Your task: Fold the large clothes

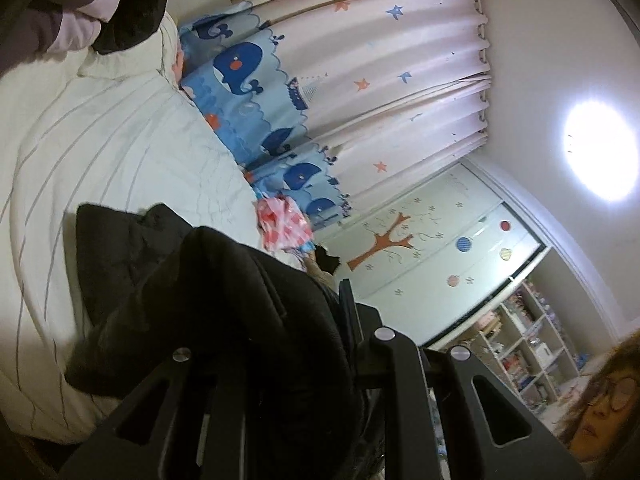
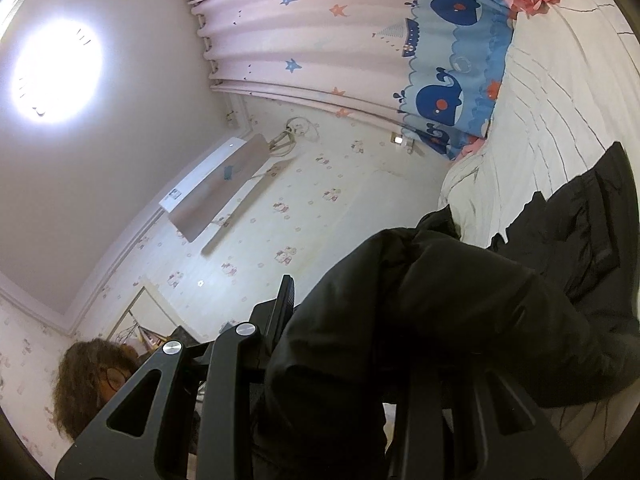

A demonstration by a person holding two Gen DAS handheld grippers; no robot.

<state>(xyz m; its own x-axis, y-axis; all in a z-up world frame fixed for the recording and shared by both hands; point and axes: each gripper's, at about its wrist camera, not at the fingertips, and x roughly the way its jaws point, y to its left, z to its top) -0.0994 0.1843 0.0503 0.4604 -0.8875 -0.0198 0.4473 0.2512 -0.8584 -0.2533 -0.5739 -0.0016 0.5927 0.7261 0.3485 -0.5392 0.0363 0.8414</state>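
A large black padded jacket (image 1: 192, 296) lies partly on the white striped bed (image 1: 120, 140) and is lifted at my end. My left gripper (image 1: 320, 304) is shut on a thick fold of the jacket, which drapes over its left finger and hides the tips. In the right wrist view the same black jacket (image 2: 460, 300) bunches over my right gripper (image 2: 328, 304), which is shut on it. Only that gripper's left finger (image 2: 286, 300) shows clear of the cloth. Both cameras are rolled sideways and tilted up toward the wall and ceiling.
A whale-print curtain (image 1: 360, 80) hangs behind the bed. A pink patterned bundle (image 1: 284, 224) lies at the bed's far edge. Dark and lilac clothes (image 1: 80, 8) sit at the bed's head. A painted wardrobe (image 1: 420, 248), shelves (image 1: 524, 344) and the person's face (image 1: 600, 408) are close by.
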